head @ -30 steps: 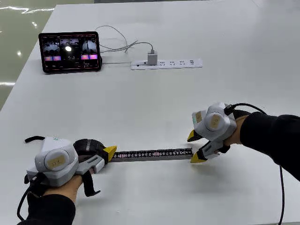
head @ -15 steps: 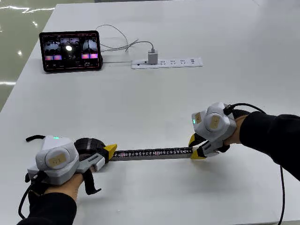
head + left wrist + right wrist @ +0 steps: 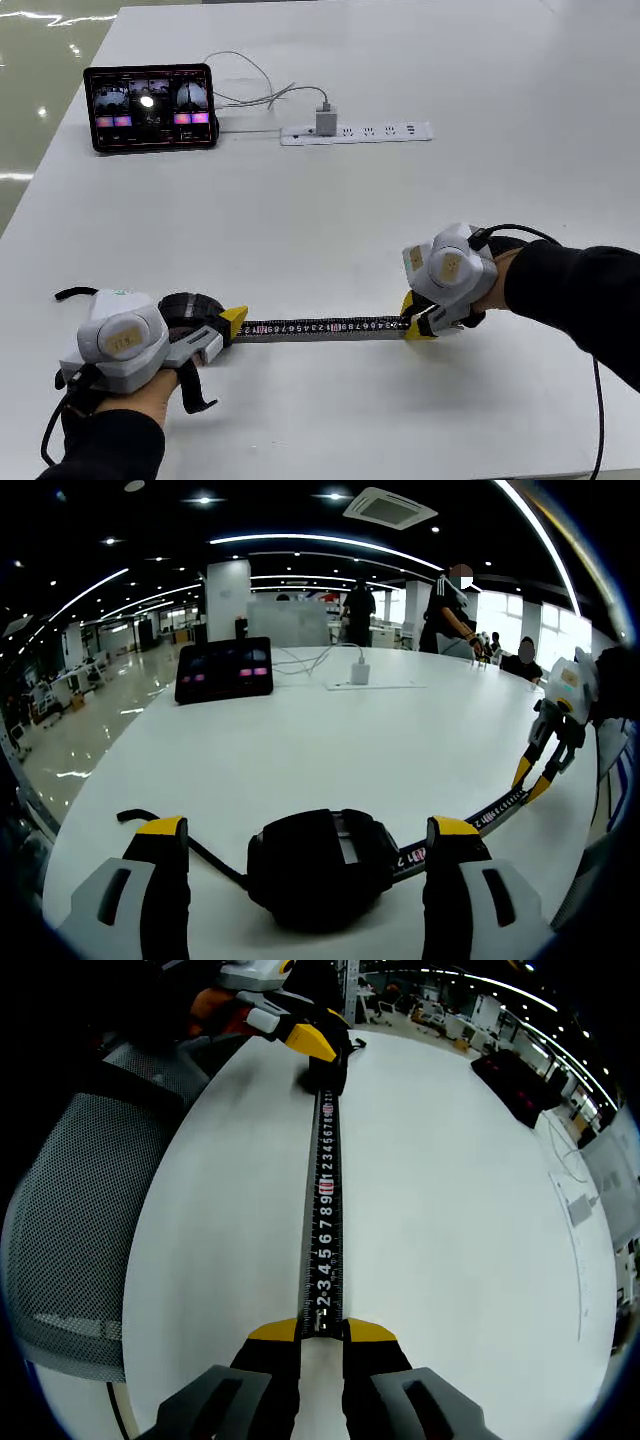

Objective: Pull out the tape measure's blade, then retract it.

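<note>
Right hand-held gripper (image 3: 322, 1332) clamps the blade (image 3: 325, 1210) by its tip.
It looks thin and springy; left hand-held gripper (image 3: 305, 828) gapes around the case (image 3: 320, 875).

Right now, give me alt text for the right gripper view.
The right gripper is shut on the end of a tape measure blade, which runs straight across a white table to its black case. A grey mesh chair sits at left.

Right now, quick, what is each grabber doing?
The left gripper is open, with a jaw on either side of the tape measure case and gaps showing.
The right gripper is shut on the end of the blade.
</note>
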A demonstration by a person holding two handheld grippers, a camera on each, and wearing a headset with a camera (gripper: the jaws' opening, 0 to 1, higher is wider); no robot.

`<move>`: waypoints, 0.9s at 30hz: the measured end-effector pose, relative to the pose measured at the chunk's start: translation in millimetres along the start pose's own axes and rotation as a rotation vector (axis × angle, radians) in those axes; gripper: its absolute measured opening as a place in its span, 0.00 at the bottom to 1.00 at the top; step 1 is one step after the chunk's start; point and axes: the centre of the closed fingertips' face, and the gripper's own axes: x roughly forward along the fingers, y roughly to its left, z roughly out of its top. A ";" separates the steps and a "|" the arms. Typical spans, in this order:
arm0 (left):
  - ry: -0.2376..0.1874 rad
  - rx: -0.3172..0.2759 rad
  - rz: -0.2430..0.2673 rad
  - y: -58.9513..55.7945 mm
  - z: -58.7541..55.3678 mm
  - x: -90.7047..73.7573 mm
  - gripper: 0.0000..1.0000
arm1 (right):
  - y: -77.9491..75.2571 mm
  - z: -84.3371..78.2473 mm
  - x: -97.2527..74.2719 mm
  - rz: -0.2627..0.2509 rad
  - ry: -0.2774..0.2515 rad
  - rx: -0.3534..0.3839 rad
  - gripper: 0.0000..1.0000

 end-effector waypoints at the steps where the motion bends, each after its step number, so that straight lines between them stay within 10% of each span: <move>1: 0.002 -0.002 -0.002 -0.4 -0.8 0.3 0.95 | -0.1 0.0 0.0 0.000 0.000 0.002 0.11; 27: 0.061 -0.019 -0.017 -8.1 -16.4 5.3 0.67 | -3.5 -1.1 0.8 -0.018 0.076 0.092 0.10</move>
